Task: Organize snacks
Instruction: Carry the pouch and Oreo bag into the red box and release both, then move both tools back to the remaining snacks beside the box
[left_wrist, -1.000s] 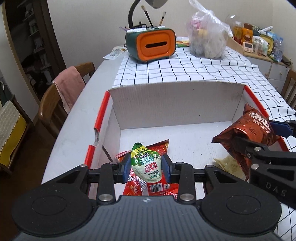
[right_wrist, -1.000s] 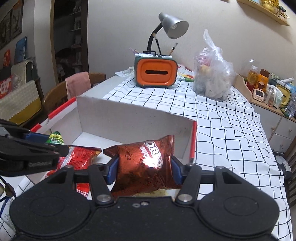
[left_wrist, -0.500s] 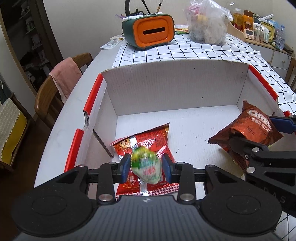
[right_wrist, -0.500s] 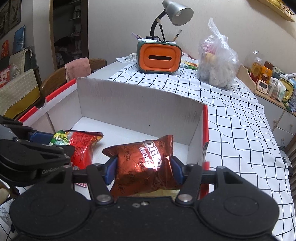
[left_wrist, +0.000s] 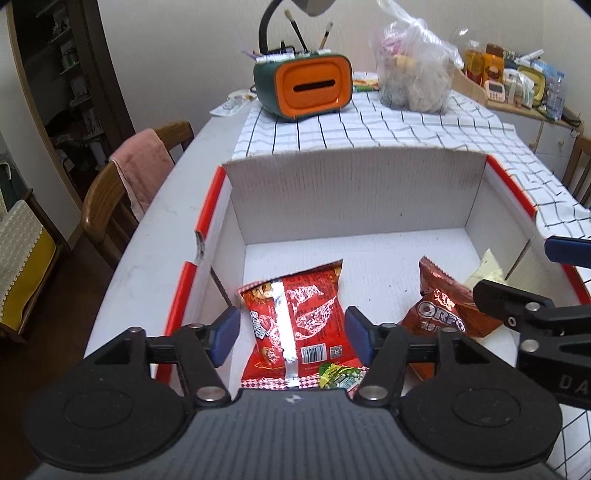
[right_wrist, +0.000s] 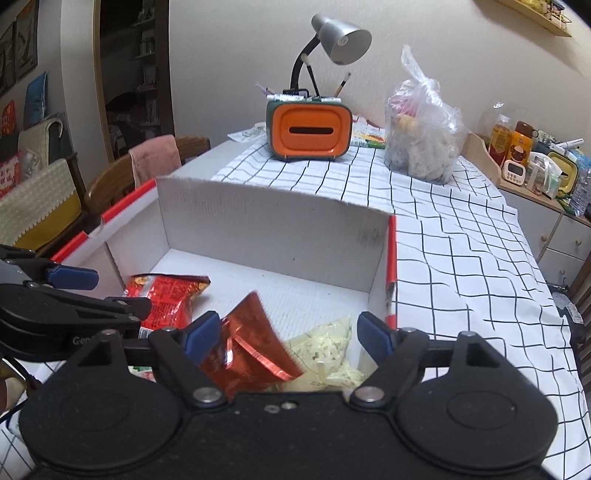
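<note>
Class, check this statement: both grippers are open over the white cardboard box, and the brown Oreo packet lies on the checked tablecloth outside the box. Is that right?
Not quite. The Oreo packet lies inside the white cardboard box, beside the red snack bag, as the left wrist view shows. The left gripper and right gripper are indeed open, their jaws having just been opening.

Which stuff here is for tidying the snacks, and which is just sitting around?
For the job:
- white box
- red snack bag
- Oreo bag
- small green packet
- pale yellow bag
- left claw and right claw, both open

Just sitting around:
- orange tissue box
- lamp
- clear plastic bag
- pink towel
</note>
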